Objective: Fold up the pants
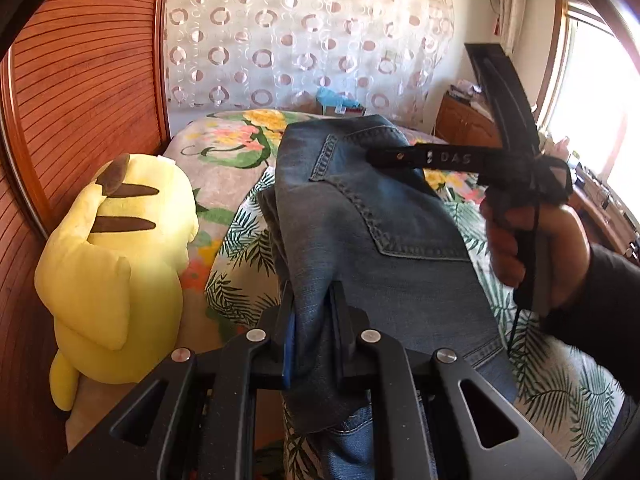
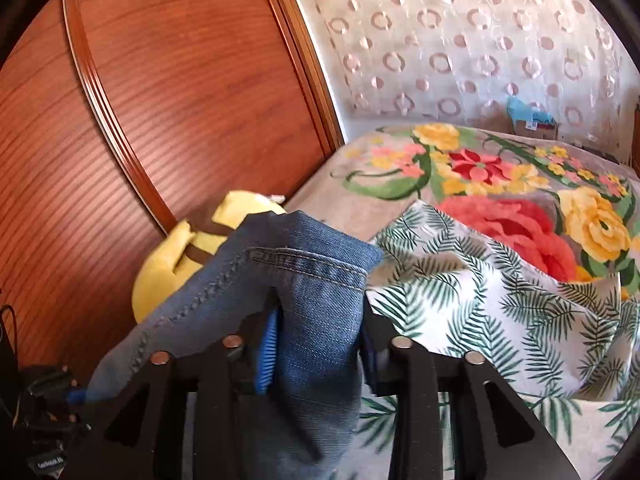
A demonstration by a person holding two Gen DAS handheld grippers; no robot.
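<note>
Left wrist view looks down a bed [image 1: 224, 176] spread with a grey blanket of big flowers, and over that a white sheet [image 1: 560, 392] printed with green fern leaves. A ribbed reddish wooden headboard [image 1: 80, 100] fills the left of the frame, and a yellow plush toy [image 1: 116, 264] with brown stripes sits against it at lower left. Beyond the bed hangs a pale curtain [image 1: 300, 32] patterned with rings; a bright window [image 1: 592, 92] glares at the upper right, washing out whatever stands on the wooden cabinet [image 1: 460, 124] below it.

The jeans [image 1: 360, 216] run up the middle of the frame, back pocket showing. The left gripper [image 1: 312, 312] at the bottom centre is clamped on a thick fold of the denim, jaws nearly together. At the right a hand [image 1: 532, 248] in a dark sleeve holds the other tool, one black finger [image 1: 420, 158] lying across the denim near the top.

In the right wrist view the right gripper [image 2: 320, 320] at bottom centre has the jeans' edge between its jaws, which stand partly apart; the cloth hides the right pad, so I cannot tell whether it is pressed. The plush is half hidden behind the denim, and the lower left corner holds dark gear too blurred to make out.
</note>
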